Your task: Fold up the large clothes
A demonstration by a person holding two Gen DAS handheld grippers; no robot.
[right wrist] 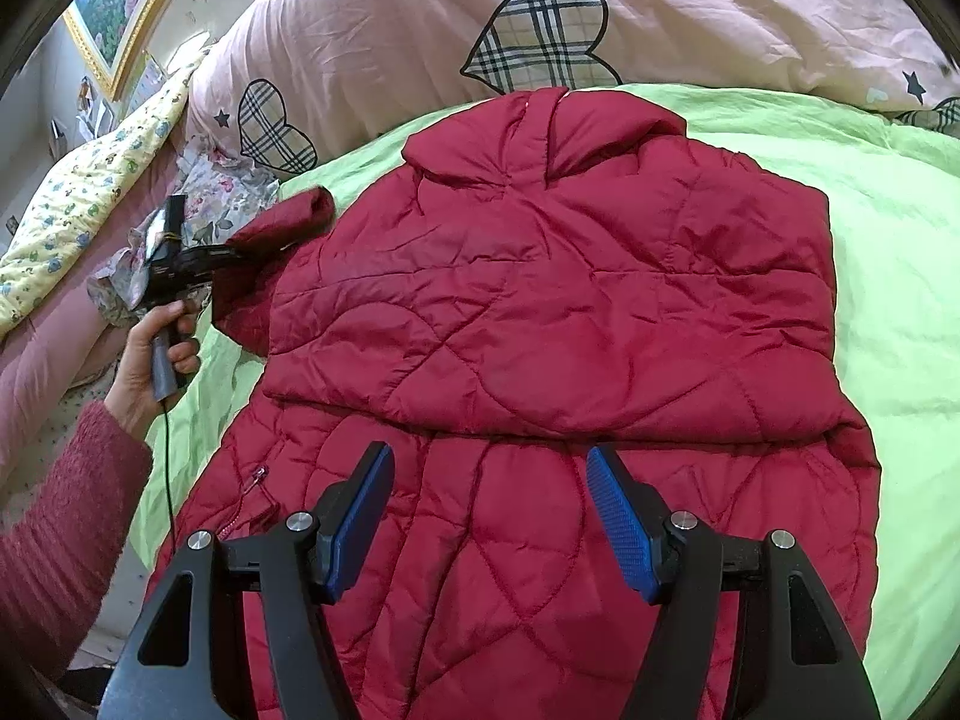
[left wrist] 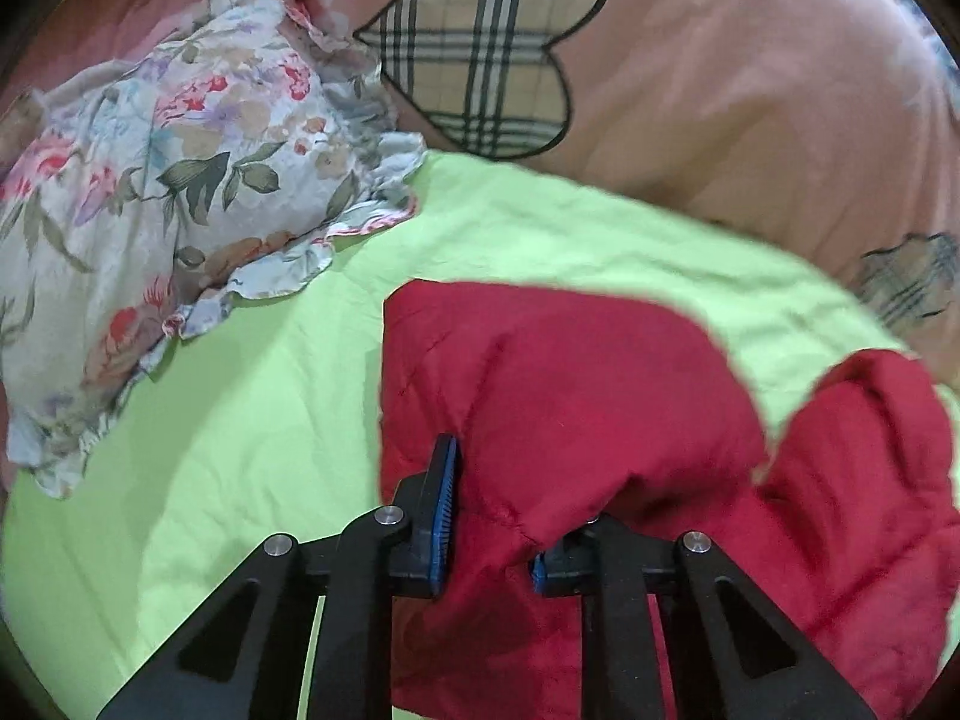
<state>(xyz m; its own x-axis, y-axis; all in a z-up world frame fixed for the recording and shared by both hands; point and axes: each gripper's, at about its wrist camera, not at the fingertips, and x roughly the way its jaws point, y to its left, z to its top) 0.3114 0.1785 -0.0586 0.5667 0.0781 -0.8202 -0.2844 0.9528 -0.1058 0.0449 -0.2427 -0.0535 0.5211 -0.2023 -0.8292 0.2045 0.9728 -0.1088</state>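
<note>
A red quilted jacket (right wrist: 540, 312) lies flat on the green sheet (right wrist: 900, 252), hood toward the far side. In the right wrist view my right gripper (right wrist: 489, 510) hovers open over the jacket's lower half, with nothing between its blue pads. Over at the left edge of that view, the left gripper (right wrist: 231, 252) grips the jacket's sleeve (right wrist: 294, 216), lifted and bunched. The left wrist view shows the left gripper (left wrist: 498, 516) shut on that red sleeve fabric (left wrist: 570, 372); the cloth drapes over and hides the right fingertip.
A floral ruffled pillow (left wrist: 150, 180) lies to the left of the sleeve. A pink quilt with plaid hearts (right wrist: 420, 18) is piled behind the jacket. A person's hand (right wrist: 156, 354) in a red knitted cuff holds the left gripper's handle. A framed picture (right wrist: 132, 6) hangs at the far left.
</note>
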